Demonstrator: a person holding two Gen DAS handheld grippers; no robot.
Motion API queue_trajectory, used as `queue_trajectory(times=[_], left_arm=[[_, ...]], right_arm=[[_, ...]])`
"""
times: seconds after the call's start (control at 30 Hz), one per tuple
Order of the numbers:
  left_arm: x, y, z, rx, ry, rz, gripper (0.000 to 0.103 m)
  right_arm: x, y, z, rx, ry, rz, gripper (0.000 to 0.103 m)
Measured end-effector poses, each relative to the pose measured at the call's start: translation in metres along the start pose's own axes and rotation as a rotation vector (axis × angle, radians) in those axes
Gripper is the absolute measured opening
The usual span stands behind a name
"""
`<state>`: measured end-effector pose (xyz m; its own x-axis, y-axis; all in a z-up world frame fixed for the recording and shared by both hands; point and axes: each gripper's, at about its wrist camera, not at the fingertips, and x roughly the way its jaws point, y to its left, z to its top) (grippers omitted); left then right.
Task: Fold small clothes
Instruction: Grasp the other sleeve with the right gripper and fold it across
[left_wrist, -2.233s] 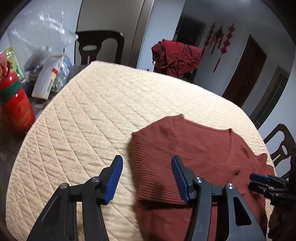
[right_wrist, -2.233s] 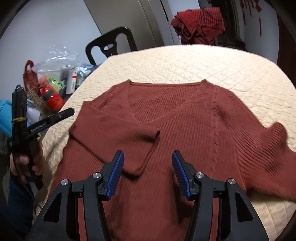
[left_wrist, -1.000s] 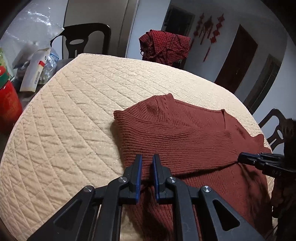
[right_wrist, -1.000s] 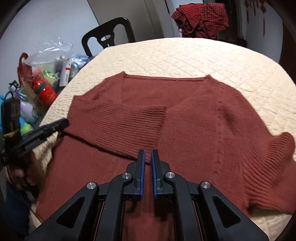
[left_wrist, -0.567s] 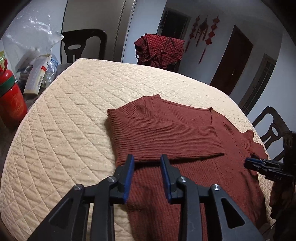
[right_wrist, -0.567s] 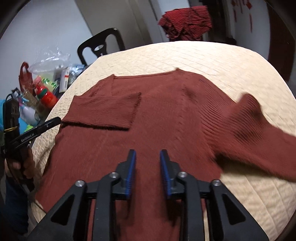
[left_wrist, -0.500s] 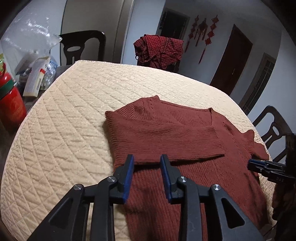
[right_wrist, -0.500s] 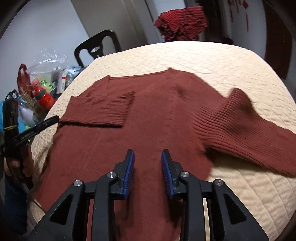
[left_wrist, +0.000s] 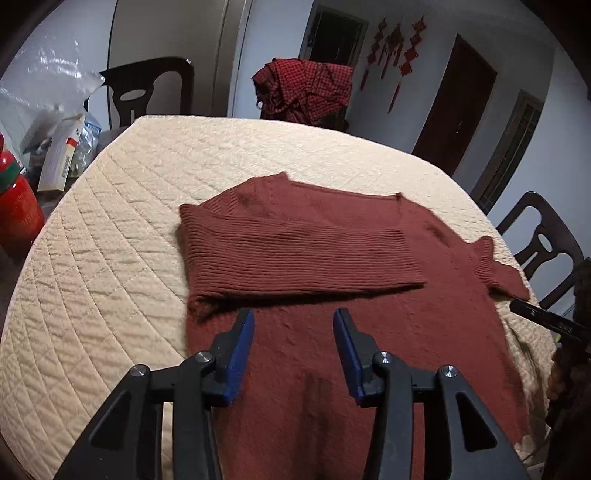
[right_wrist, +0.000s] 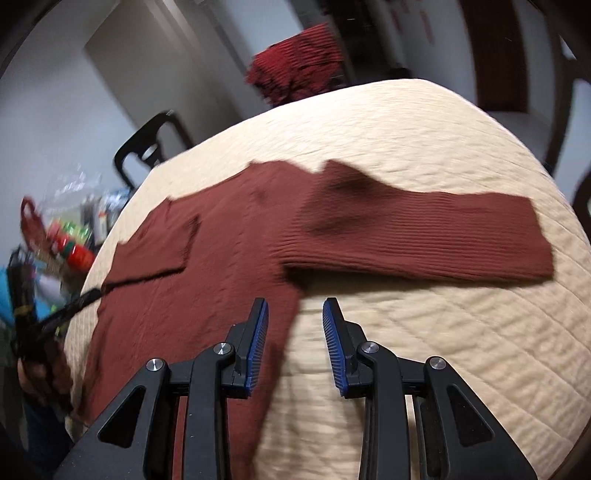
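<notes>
- We see the rust-red ribbed knit sweater (left_wrist: 332, 332) lying flat on the round bench under its cream quilted cover (left_wrist: 110, 258).
- One sleeve (left_wrist: 295, 254) is folded across the chest; the other sleeve (right_wrist: 424, 236) stretches straight out over the cover.
- Our left tool (left_wrist: 293, 354) has just been opening, its blue pads spread above the sweater's body, pinching nothing.
- Our right tool (right_wrist: 293, 343) is spread too, empty, over the sweater's side edge.
</notes>
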<state>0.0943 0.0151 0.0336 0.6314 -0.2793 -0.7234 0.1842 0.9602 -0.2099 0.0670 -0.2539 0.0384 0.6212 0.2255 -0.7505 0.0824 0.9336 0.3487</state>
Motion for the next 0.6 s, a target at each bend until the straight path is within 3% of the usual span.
queue_trajectory(times=[0.13,0.37,0.6], left_arm=[[-0.013,-0.019,-0.006,0.021,-0.024,0.010,0.055],[-0.007,-0.043,-0.014,0.033,-0.017,-0.016,0.056],[0.015,-0.043,-0.019,0.022,0.023,0.012,0.056]], right_arm=[[-0.012,-0.031,0.000,0.132,-0.036,-0.022,0.044],[-0.018,-0.075,0.004,0.338,-0.061,-0.095,0.044],[-0.023,-0.103,0.009,0.492,-0.128,-0.088,0.044]])
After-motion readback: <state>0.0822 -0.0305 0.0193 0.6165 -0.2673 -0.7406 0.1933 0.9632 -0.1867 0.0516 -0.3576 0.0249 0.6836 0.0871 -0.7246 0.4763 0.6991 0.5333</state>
